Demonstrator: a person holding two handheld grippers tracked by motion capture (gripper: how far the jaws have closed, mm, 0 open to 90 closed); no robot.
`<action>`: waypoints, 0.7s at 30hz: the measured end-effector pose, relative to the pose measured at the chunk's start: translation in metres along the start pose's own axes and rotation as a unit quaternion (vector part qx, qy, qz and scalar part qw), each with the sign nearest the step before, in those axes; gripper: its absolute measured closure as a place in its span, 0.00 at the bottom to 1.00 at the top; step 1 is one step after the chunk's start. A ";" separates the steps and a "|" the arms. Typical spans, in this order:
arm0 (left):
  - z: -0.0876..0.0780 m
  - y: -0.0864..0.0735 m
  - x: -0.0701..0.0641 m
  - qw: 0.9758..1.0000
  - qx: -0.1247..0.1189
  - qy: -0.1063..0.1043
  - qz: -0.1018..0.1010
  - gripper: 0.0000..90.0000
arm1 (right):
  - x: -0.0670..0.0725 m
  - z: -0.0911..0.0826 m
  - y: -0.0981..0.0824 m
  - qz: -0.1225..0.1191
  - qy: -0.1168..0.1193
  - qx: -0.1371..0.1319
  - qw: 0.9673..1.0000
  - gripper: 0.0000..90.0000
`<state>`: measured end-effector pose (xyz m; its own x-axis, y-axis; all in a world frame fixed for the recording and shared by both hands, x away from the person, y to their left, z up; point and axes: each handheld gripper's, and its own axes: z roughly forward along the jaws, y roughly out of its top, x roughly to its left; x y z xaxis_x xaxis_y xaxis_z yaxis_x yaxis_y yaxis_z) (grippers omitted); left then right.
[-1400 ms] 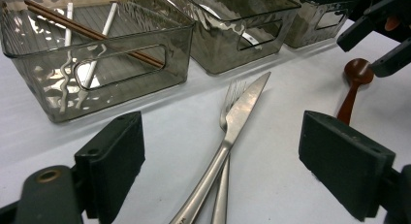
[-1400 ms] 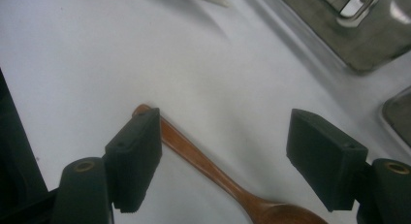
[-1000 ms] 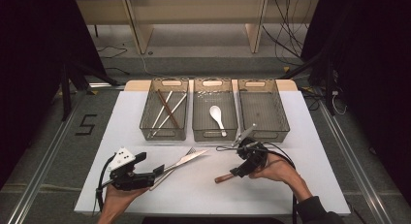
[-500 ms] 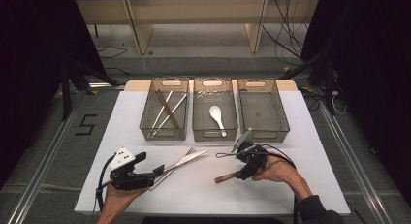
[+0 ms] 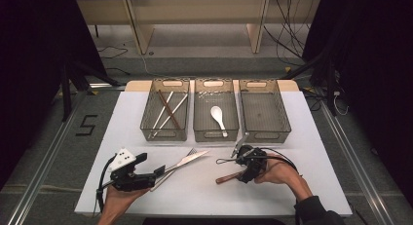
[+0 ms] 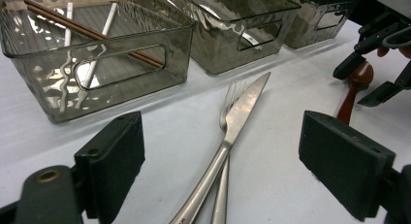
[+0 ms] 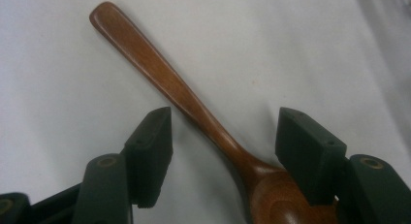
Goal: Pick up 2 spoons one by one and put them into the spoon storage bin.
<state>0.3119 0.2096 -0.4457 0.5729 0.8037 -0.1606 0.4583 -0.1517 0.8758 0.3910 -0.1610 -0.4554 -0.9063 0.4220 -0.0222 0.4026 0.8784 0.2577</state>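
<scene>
A brown wooden spoon (image 7: 179,93) lies on the white table, its handle (image 5: 226,178) pointing left. My right gripper (image 7: 223,136) points down over it, with the spoon's neck and bowl between the jaws. The jaws have just been closing, but there are gaps at the pads, so it is open. In the high view it sits at the lower right (image 5: 245,172). My left gripper (image 6: 220,161) rests wide open at the lower left (image 5: 158,170). A steel knife (image 6: 242,112) lying across a fork (image 6: 231,95) runs out from between its pads.
Three clear grey bins stand in a row at the back. The left one (image 5: 146,119) holds chopsticks, the middle one (image 5: 198,122) a white spoon (image 5: 217,117), and the right one (image 5: 265,113) has nothing in it. Cables trail from both grippers.
The right gripper has shifted slightly over the wooden spoon. The left gripper, knife and fork have not moved.
</scene>
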 end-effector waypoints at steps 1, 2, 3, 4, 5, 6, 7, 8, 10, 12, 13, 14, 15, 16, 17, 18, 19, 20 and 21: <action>0.000 0.000 0.000 1.000 0.000 0.000 0.001 0.18 | 0.000 0.001 0.000 -0.002 -0.002 0.003 1.000 0.44; 0.000 0.000 0.000 1.000 0.000 0.000 0.001 0.18 | 0.000 0.002 0.000 -0.005 -0.002 0.008 1.000 0.44; 0.000 0.000 0.000 1.000 0.000 0.000 0.000 0.18 | 0.001 0.003 0.000 -0.007 -0.004 0.015 1.000 0.45; 0.000 0.000 0.000 1.000 0.000 0.000 0.000 0.18 | 0.002 0.004 0.000 -0.008 -0.005 0.014 1.000 0.46; 0.000 0.000 0.000 1.000 0.000 0.000 0.001 0.18 | 0.002 0.003 0.000 -0.007 -0.004 0.014 1.000 0.47; 0.000 0.000 0.000 1.000 0.000 0.000 0.001 0.18 | 0.002 0.003 0.000 -0.007 -0.003 0.014 1.000 0.47; 0.000 0.000 0.000 1.000 0.000 -0.001 0.000 0.18 | 0.002 0.003 0.000 -0.007 -0.001 0.015 1.000 0.49; 0.000 0.000 0.000 1.000 0.000 0.000 0.000 0.18 | 0.002 0.003 0.000 -0.006 0.000 0.015 1.000 0.49; 0.000 0.000 0.000 1.000 0.000 0.000 0.001 0.18 | 0.001 0.003 0.000 -0.005 0.001 0.015 1.000 0.53; 0.000 0.000 0.000 1.000 0.000 -0.001 0.000 0.18 | 0.002 0.002 0.001 0.001 0.003 0.021 1.000 0.57; 0.000 0.000 0.000 1.000 0.000 0.000 0.001 0.18 | 0.002 0.002 0.001 0.004 0.003 0.022 1.000 0.59; 0.000 0.000 0.000 1.000 0.000 0.000 0.001 0.18 | 0.002 0.002 0.001 0.005 0.003 0.023 1.000 0.60; 0.000 0.000 0.000 1.000 0.000 0.000 0.001 0.18 | 0.002 0.002 0.001 0.007 0.002 0.023 1.000 0.62; 0.000 0.000 0.000 1.000 0.000 0.000 0.001 0.18 | 0.002 0.002 0.001 0.005 0.002 0.024 1.000 0.64; 0.000 0.000 0.000 1.000 0.000 -0.001 0.000 0.18 | 0.002 0.001 0.000 0.004 0.002 0.024 1.000 0.66; 0.000 0.000 0.000 1.000 0.000 -0.001 0.000 0.18 | 0.002 0.001 0.000 0.004 0.001 0.025 1.000 0.68; 0.000 0.000 0.000 1.000 0.000 -0.001 0.000 0.18 | 0.002 0.001 0.000 0.005 0.000 0.025 1.000 0.70; 0.000 0.000 0.000 1.000 0.000 -0.001 0.000 0.18 | 0.002 0.001 0.000 0.005 0.000 0.026 1.000 0.72; 0.000 0.000 0.000 1.000 0.000 -0.001 0.000 0.18 | 0.003 0.001 0.000 0.004 0.002 0.026 1.000 0.75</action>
<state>0.3118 0.2093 -0.4457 0.5743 0.8027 -0.1610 0.4577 -0.1517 0.8761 0.3887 -0.1593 -0.4561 -0.9033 0.4286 -0.0171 0.4162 0.8854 0.2070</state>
